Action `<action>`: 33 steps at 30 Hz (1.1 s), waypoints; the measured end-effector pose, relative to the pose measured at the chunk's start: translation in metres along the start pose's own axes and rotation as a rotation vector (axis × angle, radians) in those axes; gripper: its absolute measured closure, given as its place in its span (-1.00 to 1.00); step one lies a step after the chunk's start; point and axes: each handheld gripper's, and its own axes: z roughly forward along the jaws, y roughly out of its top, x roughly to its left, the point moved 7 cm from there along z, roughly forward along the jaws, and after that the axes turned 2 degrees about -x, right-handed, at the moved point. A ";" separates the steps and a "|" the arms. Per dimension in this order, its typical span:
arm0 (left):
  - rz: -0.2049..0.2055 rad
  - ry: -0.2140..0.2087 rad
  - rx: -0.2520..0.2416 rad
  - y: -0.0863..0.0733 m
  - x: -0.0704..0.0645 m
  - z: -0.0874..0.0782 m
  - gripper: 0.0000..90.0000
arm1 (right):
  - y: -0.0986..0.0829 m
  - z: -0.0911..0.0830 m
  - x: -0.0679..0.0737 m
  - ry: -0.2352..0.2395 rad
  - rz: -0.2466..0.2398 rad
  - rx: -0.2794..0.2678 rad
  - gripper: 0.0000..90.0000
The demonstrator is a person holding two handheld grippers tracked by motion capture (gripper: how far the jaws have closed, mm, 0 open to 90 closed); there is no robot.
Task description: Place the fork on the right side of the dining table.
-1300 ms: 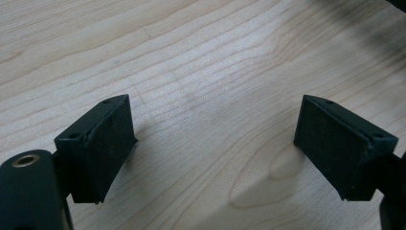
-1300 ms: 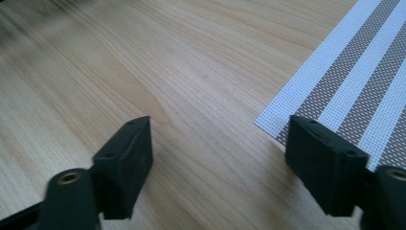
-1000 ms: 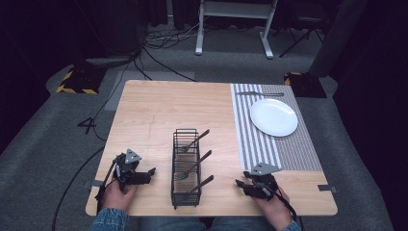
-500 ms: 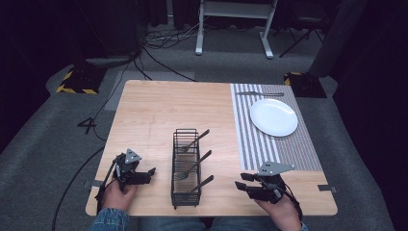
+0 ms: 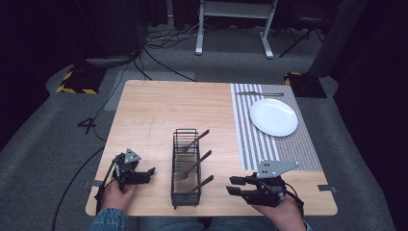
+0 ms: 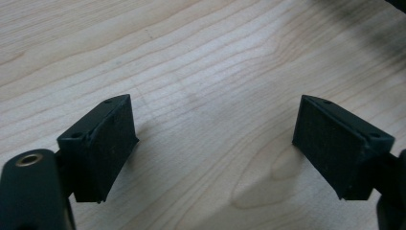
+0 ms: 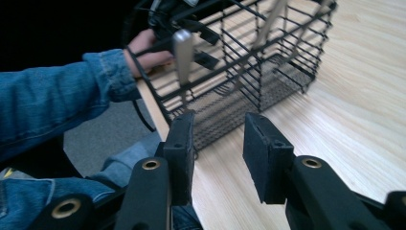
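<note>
Basket (image 7: 239,62) just beyond right fingers (image 7: 268,158)

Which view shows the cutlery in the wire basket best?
The high view: the wire basket appears whole, with three utensil handles leaning out to the right. The right gripper view shows one end of the basket close up, handles blurred and cropped. The left gripper view looks at bare wood between its open jaws.

Bare tabletop (image 5: 154,110) lies open left of and beyond the wire basket (image 5: 185,166), which stands between the two hand-held grippers. Three utensil handles (image 5: 201,157) (leaning right) jut past its rim. The plate (image 5: 273,117) occupies the far-right mat (image 5: 262,144).
</note>
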 end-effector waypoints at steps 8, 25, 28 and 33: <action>0.002 0.003 0.001 0.000 0.000 0.000 -0.66 | 0.016 0.000 0.007 0.056 -0.021 -0.015 0.40; -0.002 0.004 -0.001 0.000 0.000 0.000 -0.66 | 0.035 0.038 0.015 0.111 -0.015 0.041 0.41; -0.001 0.004 -0.001 0.000 0.000 0.000 -0.66 | 0.036 0.043 0.015 0.113 -0.012 0.060 0.50; -0.001 0.004 -0.001 0.000 0.000 0.000 -0.66 | 0.037 0.045 0.015 0.096 -0.016 0.087 0.73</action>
